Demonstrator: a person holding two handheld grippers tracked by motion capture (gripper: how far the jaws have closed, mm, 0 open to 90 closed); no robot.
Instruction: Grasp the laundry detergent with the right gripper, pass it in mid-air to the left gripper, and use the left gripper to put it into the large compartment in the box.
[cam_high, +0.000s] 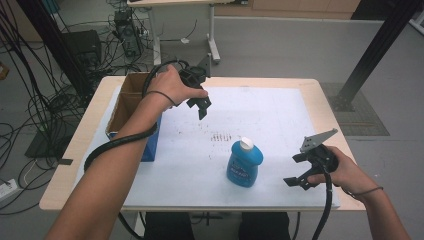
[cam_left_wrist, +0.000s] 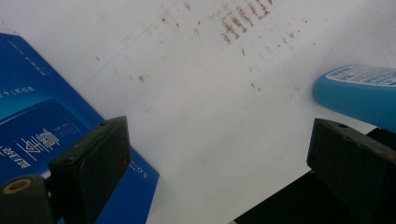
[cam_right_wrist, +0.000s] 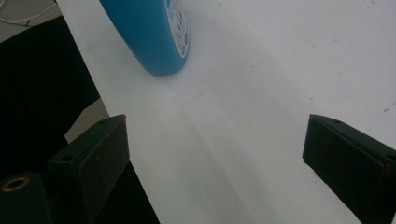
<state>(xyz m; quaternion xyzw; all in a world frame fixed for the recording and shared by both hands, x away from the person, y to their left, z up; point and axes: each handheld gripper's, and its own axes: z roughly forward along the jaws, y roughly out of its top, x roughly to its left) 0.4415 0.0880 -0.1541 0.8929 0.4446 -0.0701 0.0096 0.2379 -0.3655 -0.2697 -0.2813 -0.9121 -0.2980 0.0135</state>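
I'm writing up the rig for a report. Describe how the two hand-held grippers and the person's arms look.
Both are matte black two-jaw tools. The left gripper and the right gripper each trail a thick black cable; the right gripper carries a grey three-cornered plate on top. In the gripper views the jaws end in blocky dark pads with small screw holes. The forearms are bare, no sleeves, with a thin dark band at each wrist.

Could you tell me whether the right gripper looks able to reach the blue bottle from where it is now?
Probably yes: the right gripper is open beside the blue bottle, with only bare white board between them.
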